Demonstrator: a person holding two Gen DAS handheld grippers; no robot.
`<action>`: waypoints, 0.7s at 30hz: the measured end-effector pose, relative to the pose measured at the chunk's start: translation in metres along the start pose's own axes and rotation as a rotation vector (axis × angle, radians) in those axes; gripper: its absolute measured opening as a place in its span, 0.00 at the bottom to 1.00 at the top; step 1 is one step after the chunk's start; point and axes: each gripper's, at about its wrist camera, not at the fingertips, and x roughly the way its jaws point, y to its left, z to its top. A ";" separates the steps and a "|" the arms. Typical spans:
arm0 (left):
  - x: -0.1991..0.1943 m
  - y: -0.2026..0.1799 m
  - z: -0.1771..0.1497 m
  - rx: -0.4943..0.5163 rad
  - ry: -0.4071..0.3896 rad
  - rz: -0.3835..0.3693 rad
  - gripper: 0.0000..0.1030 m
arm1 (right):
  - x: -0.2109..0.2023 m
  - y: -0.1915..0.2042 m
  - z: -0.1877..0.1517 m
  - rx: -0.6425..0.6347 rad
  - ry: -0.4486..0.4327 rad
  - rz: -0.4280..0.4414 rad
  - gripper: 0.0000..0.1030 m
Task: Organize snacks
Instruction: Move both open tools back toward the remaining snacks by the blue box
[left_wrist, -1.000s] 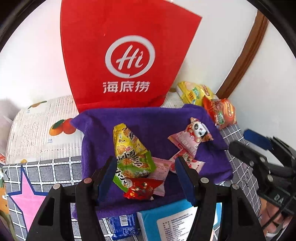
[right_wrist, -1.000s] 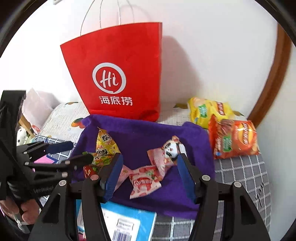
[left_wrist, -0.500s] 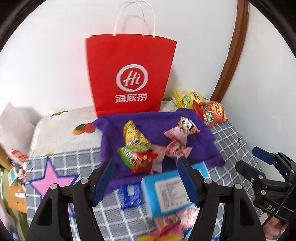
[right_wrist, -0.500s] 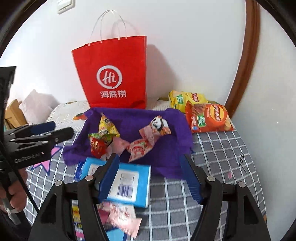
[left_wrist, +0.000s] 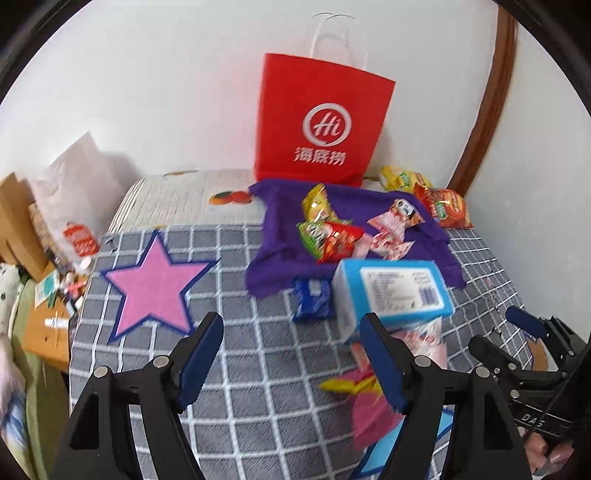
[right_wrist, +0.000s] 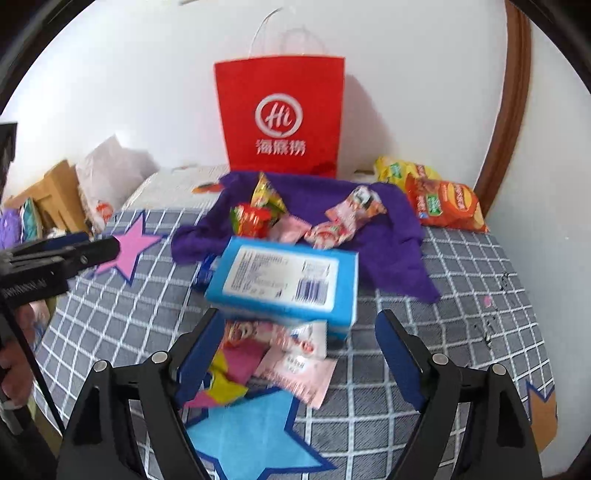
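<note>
Several small snack packets, green and red (left_wrist: 328, 236) and pink (right_wrist: 332, 229), lie on a purple cloth (left_wrist: 280, 266) (right_wrist: 391, 236) in front of a red paper bag (left_wrist: 321, 118) (right_wrist: 280, 114). A blue box (left_wrist: 395, 291) (right_wrist: 284, 277) lies at the cloth's near edge, with pink packets (right_wrist: 295, 354) below it and a small blue packet (left_wrist: 312, 299) beside it. My left gripper (left_wrist: 291, 325) hovers over the checked cover, jaws opening, nothing between them. My right gripper (right_wrist: 297, 321) hangs above the box's near edge and the pink packets, jaws opening, pads touching nothing.
Two chip bags (left_wrist: 443, 206) (right_wrist: 447, 203) lie at the back right by a brown door frame. A pink star (left_wrist: 155, 284) marks the cover on the left. Cardboard (left_wrist: 18, 229) and a white plastic bag (left_wrist: 81, 177) crowd the left edge. A wall stands behind.
Both grippers have drawn back from the purple cloth, so the blue box, loose packets and more of the cover show. Both pairs of jaws stand wider.
</note>
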 end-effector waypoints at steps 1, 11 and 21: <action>-0.001 0.003 -0.004 -0.005 0.004 -0.002 0.73 | 0.003 0.001 -0.005 -0.002 0.008 -0.002 0.81; 0.008 0.019 -0.034 -0.008 0.048 -0.023 0.73 | 0.043 -0.008 -0.044 0.032 0.092 -0.004 0.81; 0.031 0.024 -0.040 -0.044 0.080 -0.062 0.72 | 0.099 -0.024 -0.061 0.085 0.176 0.030 0.81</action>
